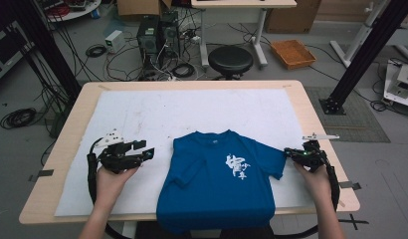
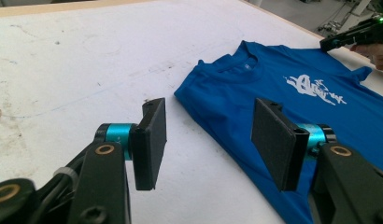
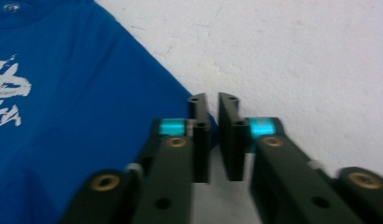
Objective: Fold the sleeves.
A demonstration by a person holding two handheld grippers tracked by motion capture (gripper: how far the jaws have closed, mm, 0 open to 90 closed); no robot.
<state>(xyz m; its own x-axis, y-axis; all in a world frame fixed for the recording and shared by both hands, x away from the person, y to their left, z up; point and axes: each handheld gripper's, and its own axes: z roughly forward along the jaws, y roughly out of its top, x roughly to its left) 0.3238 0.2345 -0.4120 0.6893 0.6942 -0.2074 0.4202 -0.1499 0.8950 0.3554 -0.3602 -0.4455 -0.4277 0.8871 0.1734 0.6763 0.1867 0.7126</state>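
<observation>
Blue T-shirt [image 1: 219,181] flat on white mat [image 1: 142,114], hem overhanging near edge. Right gripper [image 3: 213,112] pinched nearly shut at sleeve tip; cloth between pads unclear. Left gripper [image 2: 208,140] wide open, empty, beside shirt's other side. Risk: thin pinch slips, sleeve drops.

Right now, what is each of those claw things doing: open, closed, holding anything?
Left gripper: open, holding nothing, beside the blue T-shirt.
Right gripper: closed at the sleeve's edge; whether cloth is pinched cannot be told.

Hem of blue T-shirt [image 1: 217,199] cut off past tabletop [image 1: 67,149] front edge; sleeve tip hidden behind nearly closed right hand-held gripper [image 3: 214,135] jaws.
</observation>
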